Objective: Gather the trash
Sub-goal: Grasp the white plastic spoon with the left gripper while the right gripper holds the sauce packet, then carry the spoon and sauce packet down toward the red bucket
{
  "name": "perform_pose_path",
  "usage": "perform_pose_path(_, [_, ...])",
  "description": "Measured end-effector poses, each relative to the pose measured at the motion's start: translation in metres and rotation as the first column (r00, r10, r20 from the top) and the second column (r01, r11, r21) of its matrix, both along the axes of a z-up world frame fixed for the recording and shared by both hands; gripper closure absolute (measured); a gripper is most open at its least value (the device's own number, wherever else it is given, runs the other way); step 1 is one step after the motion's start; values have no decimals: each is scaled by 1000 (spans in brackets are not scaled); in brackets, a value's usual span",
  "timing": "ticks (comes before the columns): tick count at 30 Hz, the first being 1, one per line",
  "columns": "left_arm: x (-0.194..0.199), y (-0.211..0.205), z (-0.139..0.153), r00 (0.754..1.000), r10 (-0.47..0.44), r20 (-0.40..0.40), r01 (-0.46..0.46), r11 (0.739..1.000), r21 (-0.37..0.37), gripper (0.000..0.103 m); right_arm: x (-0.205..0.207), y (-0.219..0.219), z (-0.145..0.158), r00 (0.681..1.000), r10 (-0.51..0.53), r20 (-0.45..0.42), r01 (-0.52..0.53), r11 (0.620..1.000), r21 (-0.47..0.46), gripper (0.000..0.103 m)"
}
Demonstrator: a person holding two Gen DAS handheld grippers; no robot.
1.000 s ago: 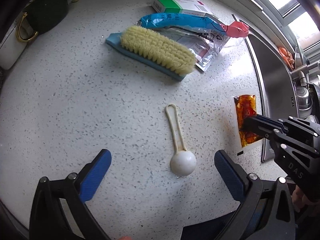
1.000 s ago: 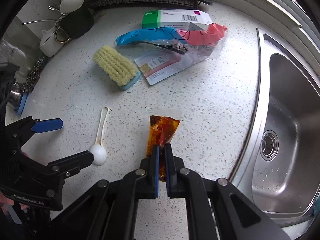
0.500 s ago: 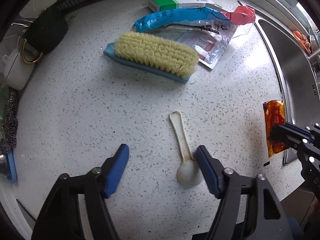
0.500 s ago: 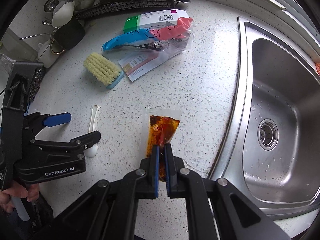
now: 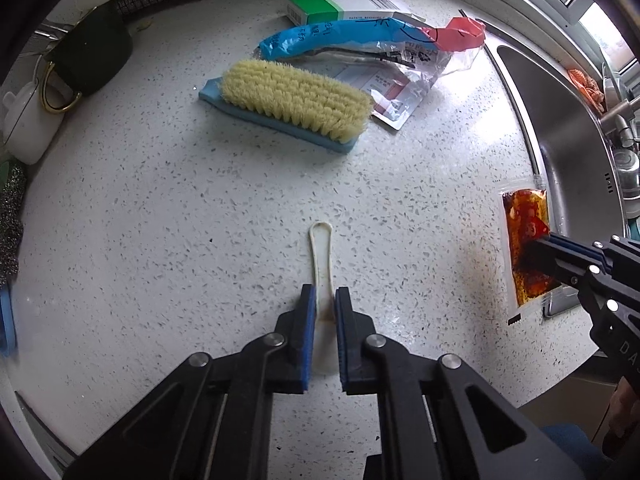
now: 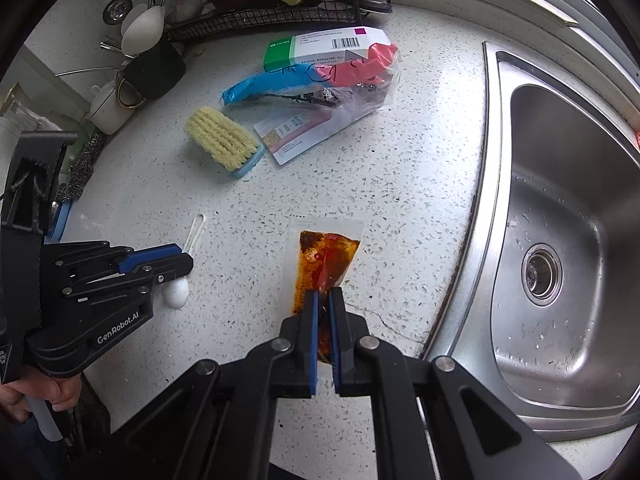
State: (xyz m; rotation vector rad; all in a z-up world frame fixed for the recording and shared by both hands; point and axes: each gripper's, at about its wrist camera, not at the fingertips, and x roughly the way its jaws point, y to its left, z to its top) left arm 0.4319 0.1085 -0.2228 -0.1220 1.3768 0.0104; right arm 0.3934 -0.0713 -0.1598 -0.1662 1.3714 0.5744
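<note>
A small white plastic spoon [image 5: 320, 252] lies on the speckled counter; my left gripper [image 5: 324, 300] is shut on its handle, the bowl hidden between the jaws. In the right wrist view the spoon's bowl [image 6: 176, 292] shows under the left gripper [image 6: 184, 261]. My right gripper [image 6: 323, 300] is shut on a clear sauce packet [image 6: 324, 258] with red-brown sauce, held just above the counter; it also shows in the left wrist view [image 5: 524, 240]. An empty blue and red plastic wrapper [image 5: 360, 40] lies farther back.
A yellow-bristled scrub brush [image 5: 292, 100] and a green and white box [image 5: 344, 4] lie at the back. A steel sink [image 6: 560, 240] is on the right. A dark mug [image 6: 154, 70], white pot and wire rack [image 6: 272, 16] stand at the back left.
My left gripper has moved over the spoon and shut on its handle. The right gripper has stayed shut on the sauce packet and lifted back slightly.
</note>
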Motion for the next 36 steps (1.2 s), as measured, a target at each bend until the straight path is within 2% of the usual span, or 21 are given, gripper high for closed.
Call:
perform_pose_path(5, [-15,-10,3,1000,10,11,-10,1000,-5,95,-7,-7,5,1000,-21,12,21,1000,7,98])
perform_pose_path(16, [-46,-49,47,996,-35,81,34,999,18,95,-39,-33,24,999,-2,49,1,1000,22,98])
perform_pose_path(23, [-89,-90,65,992,-73,106,70,997,35,95,-73,-61,33,997,9,75,-12,999,40,98])
perform_pose_path(36, [-177,-165,59,988,-95,121,88,994,66,95,-153,-124,43,995,40,87,-47,996,82,99])
